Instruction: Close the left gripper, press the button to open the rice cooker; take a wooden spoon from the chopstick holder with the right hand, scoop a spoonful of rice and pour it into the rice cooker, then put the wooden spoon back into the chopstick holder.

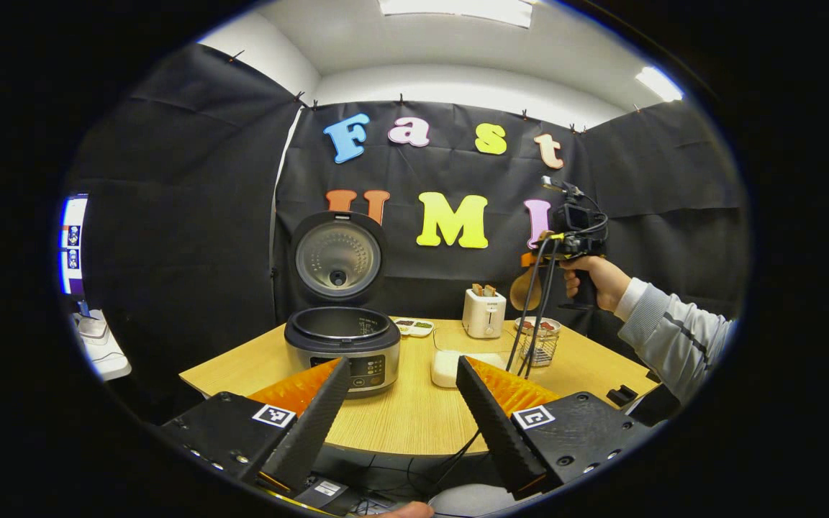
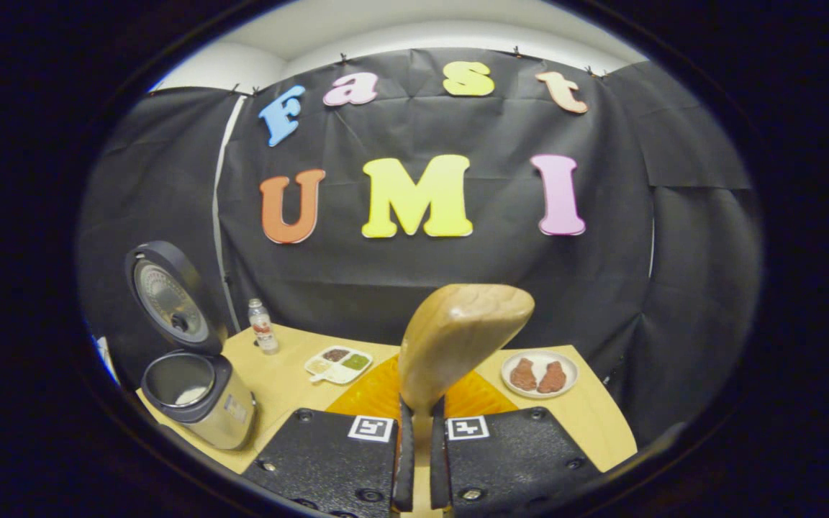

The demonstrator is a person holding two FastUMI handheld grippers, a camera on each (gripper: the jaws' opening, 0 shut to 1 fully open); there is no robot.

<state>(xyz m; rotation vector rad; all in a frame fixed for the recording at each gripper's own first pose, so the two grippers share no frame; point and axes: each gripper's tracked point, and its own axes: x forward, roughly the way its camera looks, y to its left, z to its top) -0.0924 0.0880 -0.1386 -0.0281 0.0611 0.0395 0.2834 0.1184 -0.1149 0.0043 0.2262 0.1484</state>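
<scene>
**Spoon lifted, cooker open: the risks in the scoop and pour**

The right claw [image 2: 414, 460] is pinching the wooden spoon [image 2: 458, 338] by its handle, fingers pressed close on either side, the bowl standing upright above them. In the left gripper view the right claw [image 1: 555, 252] is held high over the right side of the bench [image 1: 400, 417], above the wire chopstick holder [image 1: 540, 344]. The left claw [image 1: 404, 410] is spread wide, holding nothing, at the near edge of the bench.

The rice cooker [image 1: 342, 345] sits toward the left side of the bench, lid [image 1: 337, 255] swung fully up, so the button press looks done. A white container [image 1: 450, 367] lies just right of the cooker; it may hold the rice, though I cannot tell its contents.

What could go wrong, as I judge it:

- The grip is narrow, on a smooth handle. Digging into rice could twist the spoon between the fingers, or let it slide.
- A loaded spoon carried across the bench could shed grains if tilted early.
- The upright lid stands behind the pot [image 2: 178, 380]; a high approach from the rear could knock it.
- Cables hang from the right claw near the chopstick holder; they could snag and tip it on the return.
</scene>
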